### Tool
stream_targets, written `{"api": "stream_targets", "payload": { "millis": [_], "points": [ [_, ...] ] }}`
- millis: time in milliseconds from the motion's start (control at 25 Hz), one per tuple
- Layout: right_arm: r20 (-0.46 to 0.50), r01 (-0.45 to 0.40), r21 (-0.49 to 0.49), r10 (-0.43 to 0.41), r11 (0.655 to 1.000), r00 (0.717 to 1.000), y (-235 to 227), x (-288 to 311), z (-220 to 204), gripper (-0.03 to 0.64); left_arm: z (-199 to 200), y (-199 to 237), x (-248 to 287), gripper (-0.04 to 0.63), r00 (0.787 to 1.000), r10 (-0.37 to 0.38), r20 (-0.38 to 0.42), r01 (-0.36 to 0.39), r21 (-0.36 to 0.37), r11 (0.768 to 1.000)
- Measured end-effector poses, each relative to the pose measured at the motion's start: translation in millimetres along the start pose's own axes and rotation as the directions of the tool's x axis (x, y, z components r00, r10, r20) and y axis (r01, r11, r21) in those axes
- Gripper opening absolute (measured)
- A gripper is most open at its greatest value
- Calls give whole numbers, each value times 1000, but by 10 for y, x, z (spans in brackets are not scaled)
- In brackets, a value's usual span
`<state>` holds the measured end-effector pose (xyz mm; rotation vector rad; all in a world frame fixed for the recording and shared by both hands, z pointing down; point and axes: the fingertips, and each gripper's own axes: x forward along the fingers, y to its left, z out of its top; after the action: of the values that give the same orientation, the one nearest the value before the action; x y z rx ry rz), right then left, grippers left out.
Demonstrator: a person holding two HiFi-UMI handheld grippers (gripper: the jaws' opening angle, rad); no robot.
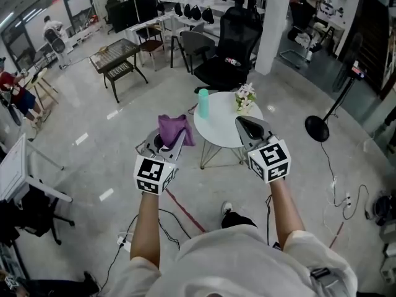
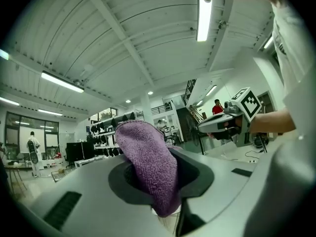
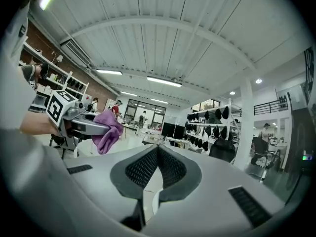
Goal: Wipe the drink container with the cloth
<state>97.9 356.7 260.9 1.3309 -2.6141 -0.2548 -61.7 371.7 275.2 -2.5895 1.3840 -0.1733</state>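
Observation:
A teal drink container (image 1: 203, 103) stands upright on the far left part of a small round white table (image 1: 218, 129). My left gripper (image 1: 171, 138) is held in the air left of the table and is shut on a purple cloth (image 1: 174, 129), which bunches out of its jaws (image 2: 148, 164). My right gripper (image 1: 242, 124) hovers over the table's right side, jaws shut together with nothing between them (image 3: 157, 162). In the right gripper view the cloth (image 3: 108, 130) hangs from the other gripper at left. Both grippers point upward, at the ceiling.
A small pot of white flowers (image 1: 245, 98) sits on the table's far right. A black office chair (image 1: 232, 45) stands behind the table, a black floor fan base (image 1: 318, 127) to its right. Cables (image 1: 337, 190) trail over the glossy floor. Desks and people are far off.

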Motion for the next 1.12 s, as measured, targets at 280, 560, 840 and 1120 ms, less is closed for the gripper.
{"api": "stream_targets", "payload": {
  "millis": [280, 560, 840, 1120],
  "points": [
    [-35, -31, 13, 31, 999, 999, -326, 447, -255, 12, -310, 204, 539, 112, 999, -3, -38, 1, -58, 998],
    [-20, -70, 28, 70, 997, 997, -1071, 1379, -479, 12, -544, 790, 1569, 115, 995, 40, -91, -46, -59, 997],
    [-10, -128, 54, 129, 990, 992, -2035, 2262, -645, 12, -629, 1264, 2730, 117, 985, 83, -149, -96, -79, 992],
    [-45, -190, 101, 196, 977, 980, -2455, 2855, -909, 14, -823, 1560, 3454, 118, 973, 103, -208, -126, -98, 987]
  ]
}}
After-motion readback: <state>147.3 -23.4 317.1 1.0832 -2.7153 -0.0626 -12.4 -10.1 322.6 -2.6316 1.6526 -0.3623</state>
